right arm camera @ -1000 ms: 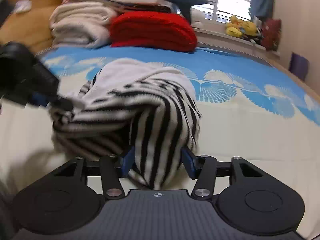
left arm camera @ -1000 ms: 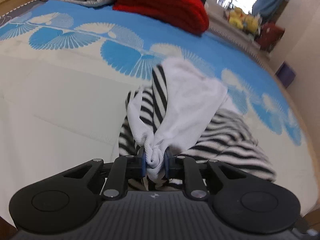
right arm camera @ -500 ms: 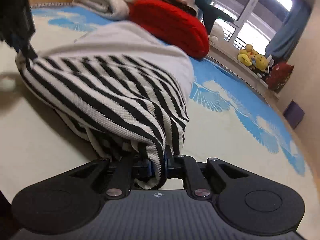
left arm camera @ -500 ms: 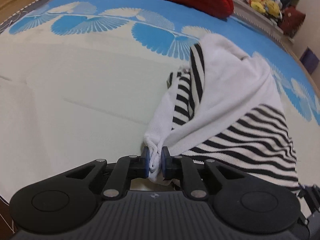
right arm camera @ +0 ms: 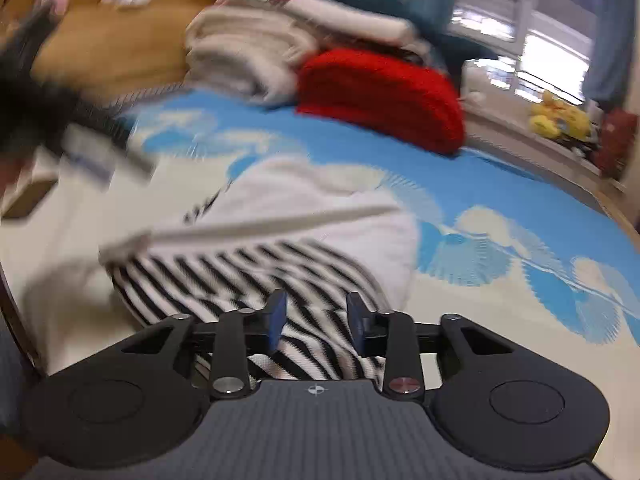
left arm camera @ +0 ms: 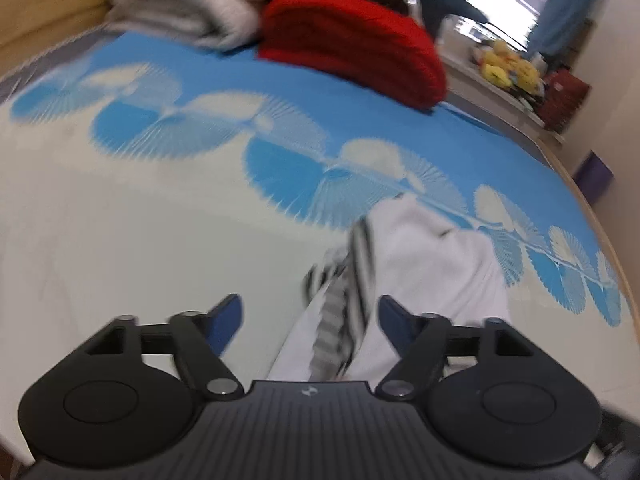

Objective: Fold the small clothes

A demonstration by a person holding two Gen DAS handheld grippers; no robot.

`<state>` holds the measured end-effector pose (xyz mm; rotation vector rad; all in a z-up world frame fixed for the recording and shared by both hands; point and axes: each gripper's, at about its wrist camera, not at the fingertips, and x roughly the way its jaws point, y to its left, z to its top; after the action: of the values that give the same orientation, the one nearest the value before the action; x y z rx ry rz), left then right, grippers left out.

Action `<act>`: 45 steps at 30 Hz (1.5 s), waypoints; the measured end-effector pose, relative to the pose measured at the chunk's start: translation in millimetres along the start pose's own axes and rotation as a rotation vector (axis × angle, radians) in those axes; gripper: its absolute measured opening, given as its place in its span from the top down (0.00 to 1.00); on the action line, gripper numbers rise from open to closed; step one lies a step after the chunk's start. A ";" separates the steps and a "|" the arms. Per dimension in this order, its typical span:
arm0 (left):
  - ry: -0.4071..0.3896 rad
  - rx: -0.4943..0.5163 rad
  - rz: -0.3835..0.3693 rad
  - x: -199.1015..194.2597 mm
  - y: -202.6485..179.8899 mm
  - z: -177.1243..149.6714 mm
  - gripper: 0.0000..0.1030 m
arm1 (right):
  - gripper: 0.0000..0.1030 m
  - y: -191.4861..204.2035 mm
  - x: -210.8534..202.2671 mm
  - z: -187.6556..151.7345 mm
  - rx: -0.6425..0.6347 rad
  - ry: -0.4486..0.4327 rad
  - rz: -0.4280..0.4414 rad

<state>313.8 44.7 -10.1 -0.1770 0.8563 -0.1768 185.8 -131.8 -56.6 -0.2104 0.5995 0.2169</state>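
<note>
Two tongs, both with the jaws apart, over one small striped garment on the bed.

My left tongs [left arm camera: 310, 314] are released wide, and the garment [left arm camera: 404, 280] lies on the bed cover [left arm camera: 120, 220] under them, white side up with a striped edge between the fingers; I cannot tell if they touch it. My right tongs [right arm camera: 316, 320] are also released, with a narrower gap, just above the black and white striped part [right arm camera: 256, 276]. The pictures are blurred. Behind, a red blanket [right arm camera: 380, 96] lies beside a pile of pale folded blankets [right arm camera: 244, 52].
</note>
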 end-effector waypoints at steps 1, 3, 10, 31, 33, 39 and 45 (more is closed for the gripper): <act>-0.006 0.025 0.003 9.3 -7.3 8.3 0.18 | 0.76 1.7 12.2 -5.0 -0.018 0.032 0.021; -0.005 0.077 -0.002 35.0 -23.0 21.6 0.18 | 0.76 2.4 29.8 -17.0 -0.034 0.080 0.056; -0.010 0.234 -0.009 103.6 -63.5 35.9 0.19 | 0.75 -15.2 49.9 -19.3 0.056 0.102 0.169; 0.077 0.067 0.034 162.3 -21.1 58.9 0.81 | 0.75 -33.9 46.4 -25.9 0.107 0.107 0.327; 0.061 0.035 0.054 137.7 -15.0 57.0 0.46 | 0.69 -37.2 42.1 -25.9 0.133 0.089 0.341; -0.052 -0.011 0.172 33.0 -5.0 15.3 0.13 | 0.54 -58.0 6.1 -19.1 0.224 0.007 0.395; 0.064 -0.090 0.126 1.4 -1.9 -75.8 0.09 | 0.59 -10.0 10.5 -43.3 -0.075 0.083 0.293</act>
<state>256.8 36.2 -59.4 -0.2018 0.9366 -0.0256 173.7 -151.1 -96.2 -0.2046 0.7045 0.5165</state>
